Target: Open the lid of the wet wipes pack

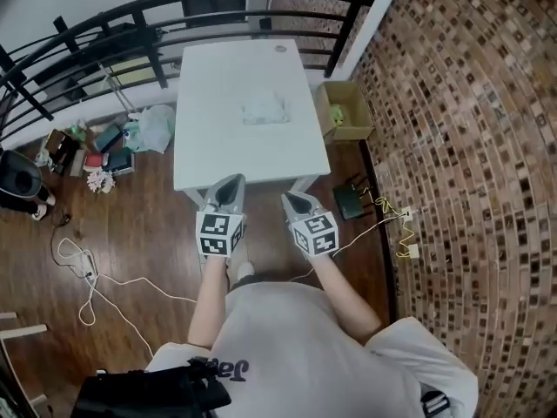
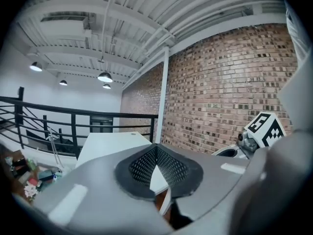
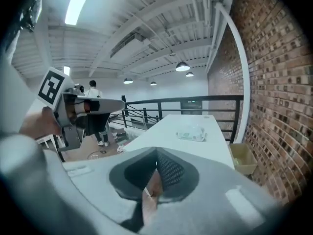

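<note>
One wet wipes pack (image 1: 265, 110) is lying flat near the middle of the single white table (image 1: 218, 151), and its print is reading too small for me to make out. I am keeping two tools short of it. The left gripper (image 1: 231, 182) and right gripper (image 1: 292, 200) are hovering side by side at the table's near edge, well apart from the pack, each with its jaws pressed together on nothing. One open cardboard box (image 1: 352, 134) is standing on the wood floor just beside the table's right side, holding something yellow-green I cannot identify. A white plastic bag (image 1: 157, 127) is sitting on the floor to the table's left.
</note>
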